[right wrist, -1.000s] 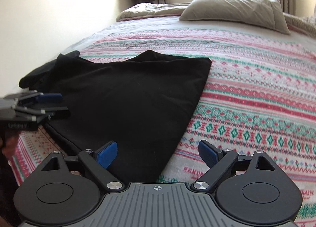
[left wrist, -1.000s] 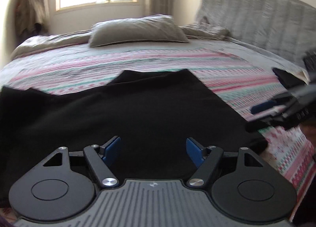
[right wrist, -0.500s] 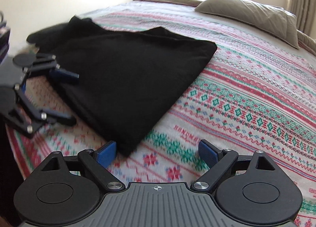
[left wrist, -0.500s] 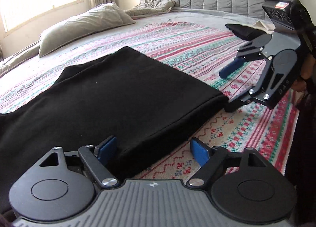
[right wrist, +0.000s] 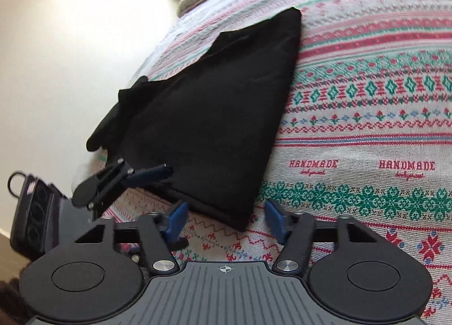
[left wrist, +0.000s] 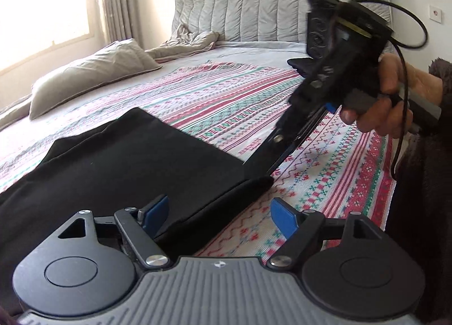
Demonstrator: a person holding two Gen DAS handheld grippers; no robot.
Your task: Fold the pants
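While the black pants [left wrist: 118,167] lie folded flat on the patterned bedspread [left wrist: 325,181], both grippers sit at the near edge of the cloth. Left gripper [left wrist: 219,213]: fingers wide apart, blue pads clear of fabric; the pants' near folded edge runs between them, mass of the garment toward 10 o'clock, corner tip toward 1 o'clock. Right gripper [right wrist: 224,219]: fingers closing, at mid gap, pads not pressing anything; the pants' near corner [right wrist: 237,220] lies between the fingers, slightly left of centre, the rest of the garment stretching away toward 12 o'clock. From the left wrist view the right gripper's fingers come down at 2 o'clock onto that same corner, held by a hand [left wrist: 378,104] with a cable trailing. From the right wrist view the left gripper stands at 9 o'clock, on the pants' near edge. Grey pillow [left wrist: 90,71] and quilted headboard [left wrist: 282,3] beyond.
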